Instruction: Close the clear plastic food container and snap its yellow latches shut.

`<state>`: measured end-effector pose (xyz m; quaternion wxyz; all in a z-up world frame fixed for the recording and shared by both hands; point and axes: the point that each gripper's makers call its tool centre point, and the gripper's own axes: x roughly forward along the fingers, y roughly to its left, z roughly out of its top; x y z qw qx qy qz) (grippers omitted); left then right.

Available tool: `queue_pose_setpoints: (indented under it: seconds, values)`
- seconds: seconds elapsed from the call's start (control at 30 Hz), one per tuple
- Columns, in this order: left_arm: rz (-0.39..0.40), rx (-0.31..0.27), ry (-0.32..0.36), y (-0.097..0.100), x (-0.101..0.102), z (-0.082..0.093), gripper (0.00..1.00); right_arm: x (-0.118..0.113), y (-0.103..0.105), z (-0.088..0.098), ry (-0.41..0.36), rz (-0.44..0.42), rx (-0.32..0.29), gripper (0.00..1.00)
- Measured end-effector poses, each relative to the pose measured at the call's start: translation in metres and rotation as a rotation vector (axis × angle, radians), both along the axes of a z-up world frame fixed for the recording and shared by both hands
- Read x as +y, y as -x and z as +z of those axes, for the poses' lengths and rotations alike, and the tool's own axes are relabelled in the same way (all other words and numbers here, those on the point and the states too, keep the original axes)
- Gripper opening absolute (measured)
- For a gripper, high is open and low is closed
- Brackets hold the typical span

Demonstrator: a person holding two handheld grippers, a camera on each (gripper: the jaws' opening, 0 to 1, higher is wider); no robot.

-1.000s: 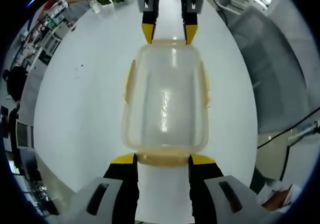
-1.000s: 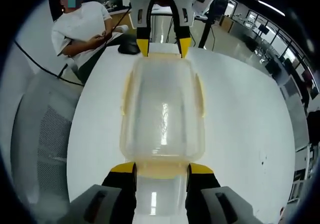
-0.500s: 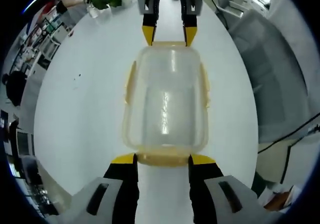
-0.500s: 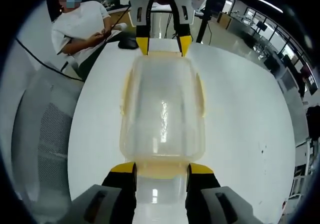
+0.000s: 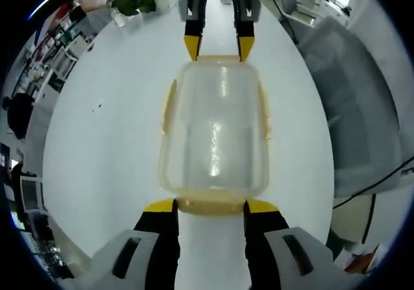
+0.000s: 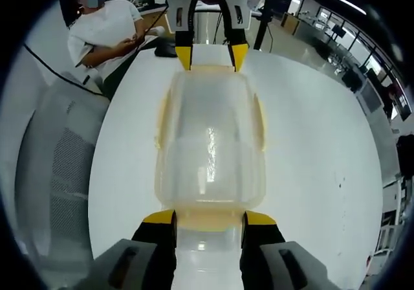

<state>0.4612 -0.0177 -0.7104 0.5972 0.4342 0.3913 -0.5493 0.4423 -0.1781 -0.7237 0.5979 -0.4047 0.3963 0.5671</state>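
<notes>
left tongs (image 5: 210, 206): jaws parted, tips at the near end latch (image 5: 210, 205) of the container (image 5: 213, 131) | container: lid on, mid counter (image 5: 97, 141), side latches (image 5: 167, 105) yellow | right tongs (image 6: 202, 217): jaws parted, tips at the opposite end latch (image 6: 206, 221) | far left in right gripper view: seated person (image 6: 103, 31), chair (image 6: 48, 167)

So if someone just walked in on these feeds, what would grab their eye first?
The clear container, lid on, lies mid-table with yellow latches along its edges. The left claw sits at one end and the right claw at the opposite end, tips facing each other. A seated person is beside the white table.
</notes>
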Motion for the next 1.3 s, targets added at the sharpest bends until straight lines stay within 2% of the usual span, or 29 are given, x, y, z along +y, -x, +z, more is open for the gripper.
queue_pose_setpoints:
  seconds: [1.3]
  values:
    - [-0.018, 0.004, 0.018, 0.001, -0.049, -0.005, 0.36, -0.049, 0.005, -0.002, 0.016, -0.019, 0.016, 0.35]
